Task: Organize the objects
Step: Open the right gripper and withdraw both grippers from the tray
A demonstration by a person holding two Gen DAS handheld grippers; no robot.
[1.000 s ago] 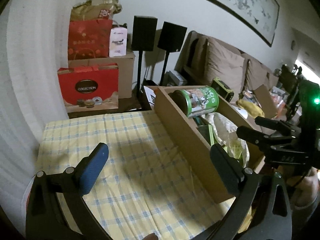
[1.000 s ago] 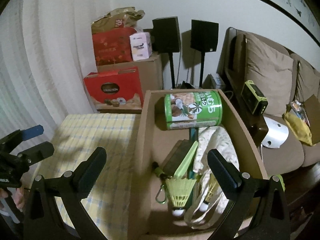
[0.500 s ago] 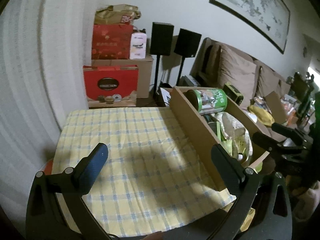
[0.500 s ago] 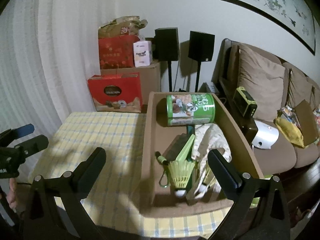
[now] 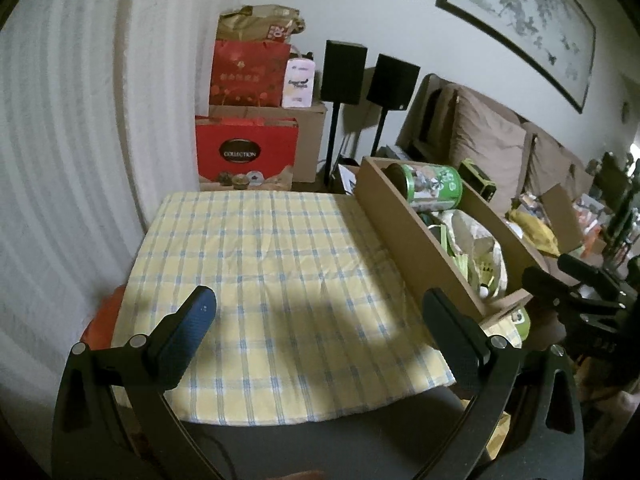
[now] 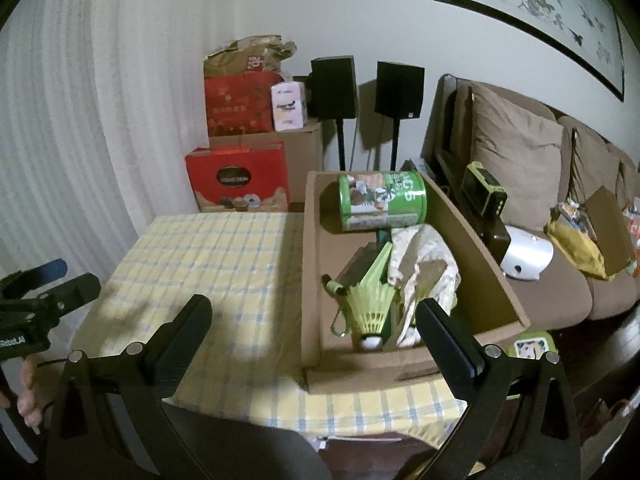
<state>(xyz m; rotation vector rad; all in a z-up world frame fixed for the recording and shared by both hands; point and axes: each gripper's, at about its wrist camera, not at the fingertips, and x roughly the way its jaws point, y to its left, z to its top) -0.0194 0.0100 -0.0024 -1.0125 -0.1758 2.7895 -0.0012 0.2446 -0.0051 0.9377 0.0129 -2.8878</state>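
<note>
Both grippers, left gripper (image 5: 316, 312) and right gripper (image 6: 312, 320), have retracted from the cardboard box (image 6: 312, 280); fingers spread, empty; organizing appears complete.

Both my wrist feeds are dim and grainy, with a cool indoor cast. A soft bright patch falls on the checked tabletop (image 5: 280, 264) near the lower centre of each frame, crossed by a broad shadow band. The speakers (image 6: 334, 88) throw shadows to the right on the wall. Fisheye bending curves the curtain (image 5: 60, 160) at the left edge (corners go black). Fine detail is soft throughout.
</note>
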